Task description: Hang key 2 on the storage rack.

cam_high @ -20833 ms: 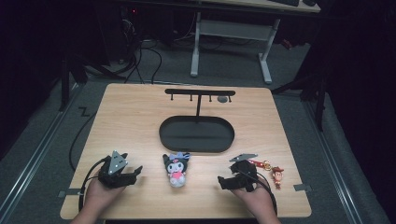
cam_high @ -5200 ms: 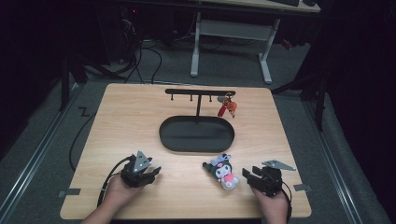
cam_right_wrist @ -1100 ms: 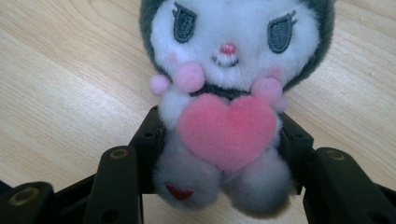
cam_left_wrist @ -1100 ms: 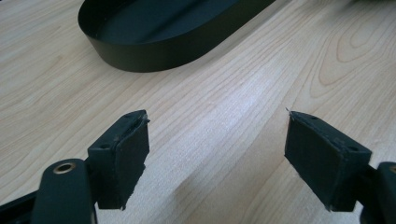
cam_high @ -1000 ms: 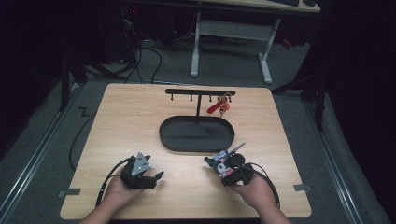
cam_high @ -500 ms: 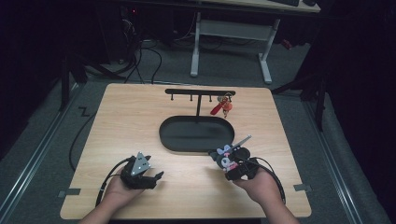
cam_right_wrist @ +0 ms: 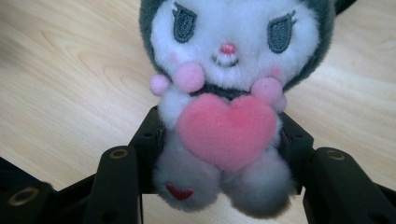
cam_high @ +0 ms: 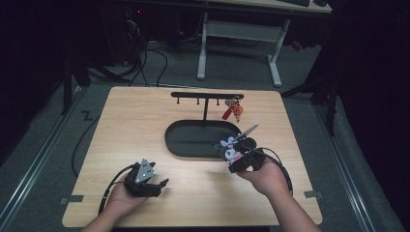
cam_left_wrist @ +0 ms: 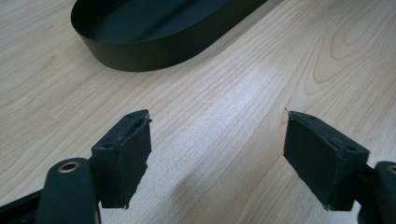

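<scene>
The main risk is that the plush toy slips or twists out of the right gripper on its way to the rack. The jaws are clamped on the toy's soft body at the sides, and that body squashes and gives, so a quick swing or a tilt could let it rotate or drop onto the table or into the black oval tray. A second risk lies at the rack itself: the red keychain already hangs from the peg at the right end, and a careless approach could knock it off or snag the toy on it. Whether the toy has a loop for hanging cannot be told.

The right hand is raised off the table at the near right edge of the tray, forearm coming in from the near side, gripper angled toward the far left with the toy facing its camera. The left gripper rests low on the near left of the table, its jaws wide apart and empty, pointing toward the tray
</scene>
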Tool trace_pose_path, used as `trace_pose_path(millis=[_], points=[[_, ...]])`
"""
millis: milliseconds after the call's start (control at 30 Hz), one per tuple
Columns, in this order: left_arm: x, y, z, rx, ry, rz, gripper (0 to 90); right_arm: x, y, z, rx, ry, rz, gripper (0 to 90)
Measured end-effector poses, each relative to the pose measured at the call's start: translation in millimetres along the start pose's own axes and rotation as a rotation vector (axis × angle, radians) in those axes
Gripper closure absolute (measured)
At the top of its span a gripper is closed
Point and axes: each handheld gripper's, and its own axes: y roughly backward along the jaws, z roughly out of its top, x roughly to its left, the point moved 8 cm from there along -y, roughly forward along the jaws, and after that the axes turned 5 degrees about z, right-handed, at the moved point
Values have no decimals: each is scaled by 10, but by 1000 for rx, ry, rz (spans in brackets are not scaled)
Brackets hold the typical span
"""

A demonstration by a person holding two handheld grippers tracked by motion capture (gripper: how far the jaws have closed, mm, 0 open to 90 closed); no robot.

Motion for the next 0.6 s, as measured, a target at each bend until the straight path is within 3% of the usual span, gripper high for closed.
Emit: trace_pose_path(millis=[500,600], points=[[-17,5,-20,9,-12,-4,243,-5,263,558,-37,-14,7,489],[-14,11,-13,4,-11,-4,243,-20,301,634,-36,-9,-10,489]])
